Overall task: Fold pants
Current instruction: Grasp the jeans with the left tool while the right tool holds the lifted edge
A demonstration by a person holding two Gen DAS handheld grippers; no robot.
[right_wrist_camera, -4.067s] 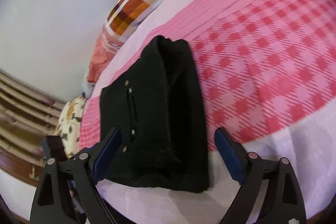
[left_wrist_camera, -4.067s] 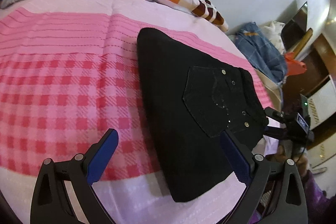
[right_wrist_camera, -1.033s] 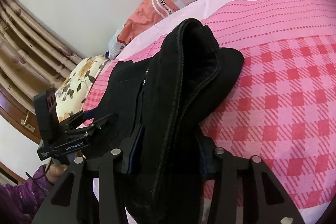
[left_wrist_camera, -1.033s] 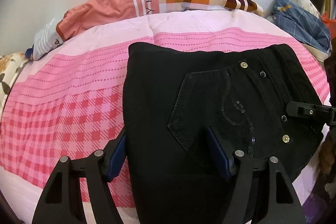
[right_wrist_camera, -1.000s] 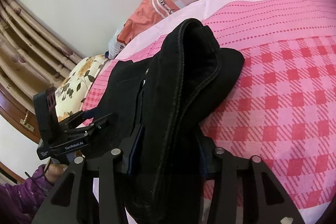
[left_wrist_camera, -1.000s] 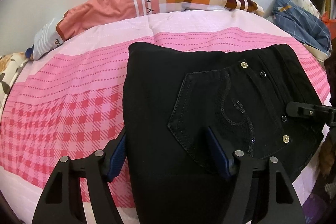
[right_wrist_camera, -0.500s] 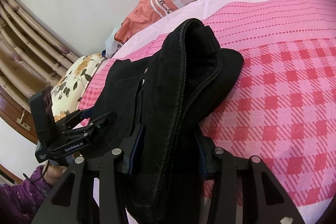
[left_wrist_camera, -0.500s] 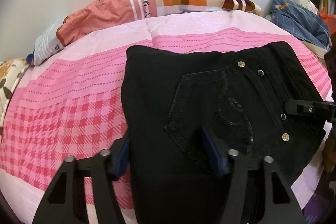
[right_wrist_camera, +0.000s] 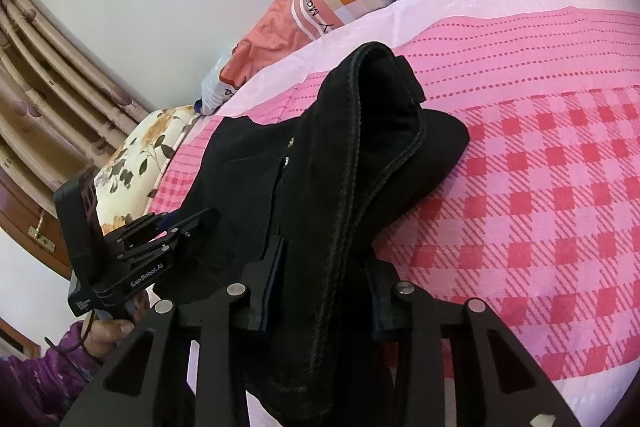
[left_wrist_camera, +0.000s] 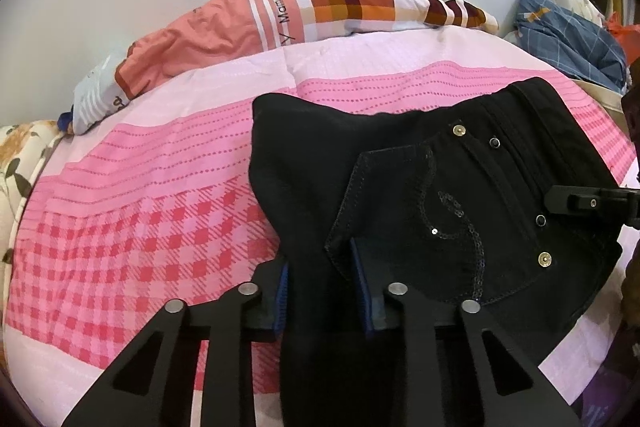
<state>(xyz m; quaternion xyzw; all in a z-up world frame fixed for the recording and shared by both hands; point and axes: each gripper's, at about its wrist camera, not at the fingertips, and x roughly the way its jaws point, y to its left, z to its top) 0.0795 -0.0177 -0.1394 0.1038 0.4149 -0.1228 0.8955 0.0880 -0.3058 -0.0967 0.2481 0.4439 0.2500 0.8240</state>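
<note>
Black pants [left_wrist_camera: 420, 187], folded, with a sequinned back pocket and metal studs, lie on a pink checked bedspread [left_wrist_camera: 140, 227]. My left gripper [left_wrist_camera: 322, 287] is shut on the near edge of the pants, by the pocket corner. My right gripper [right_wrist_camera: 320, 291] is shut on the waistband end of the pants [right_wrist_camera: 352, 163] and lifts it, so the fabric bunches into a raised ridge. The left gripper also shows in the right wrist view [right_wrist_camera: 176, 227], clamped on the pants at the left. The tip of the right gripper shows at the right edge of the left wrist view [left_wrist_camera: 580, 203].
A plaid orange and salmon pillow [left_wrist_camera: 320, 11] lies at the head of the bed against the white wall. Blue clothes [left_wrist_camera: 568, 39] are piled at the far right. A floral pillow [right_wrist_camera: 152, 151] and curtains [right_wrist_camera: 52, 79] are to the left.
Both grippers closed from wide open onto the pants. In the last second the left jaws pinched tighter and the pants' near edge lifted slightly; the right end stays raised.
</note>
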